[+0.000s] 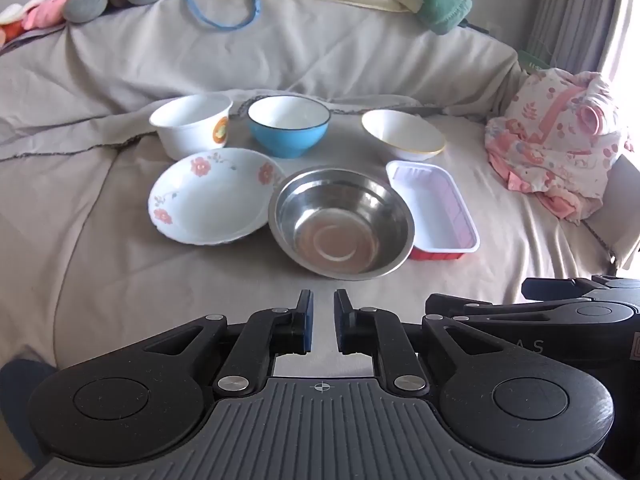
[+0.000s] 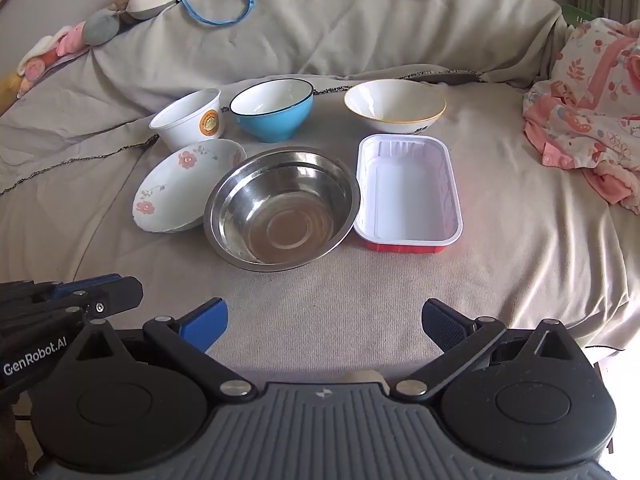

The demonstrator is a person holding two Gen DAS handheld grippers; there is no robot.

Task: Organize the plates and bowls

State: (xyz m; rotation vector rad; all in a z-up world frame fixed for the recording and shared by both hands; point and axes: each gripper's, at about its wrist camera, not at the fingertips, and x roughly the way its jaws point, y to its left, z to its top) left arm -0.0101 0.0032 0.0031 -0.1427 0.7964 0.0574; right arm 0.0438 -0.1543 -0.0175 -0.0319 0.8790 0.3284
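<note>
My right gripper (image 2: 324, 322) was spread wide and empty, my left gripper (image 1: 323, 322) nearly pressed together, also empty. The steel bowl (image 2: 282, 210) sat nearest, centre; I judged pinching its near rim squarely best.

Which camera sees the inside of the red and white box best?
The right wrist view: the red and white box sits nearly straight ahead, its whole white inside open to see. The left wrist view shows it off to the side and slanted.
</note>
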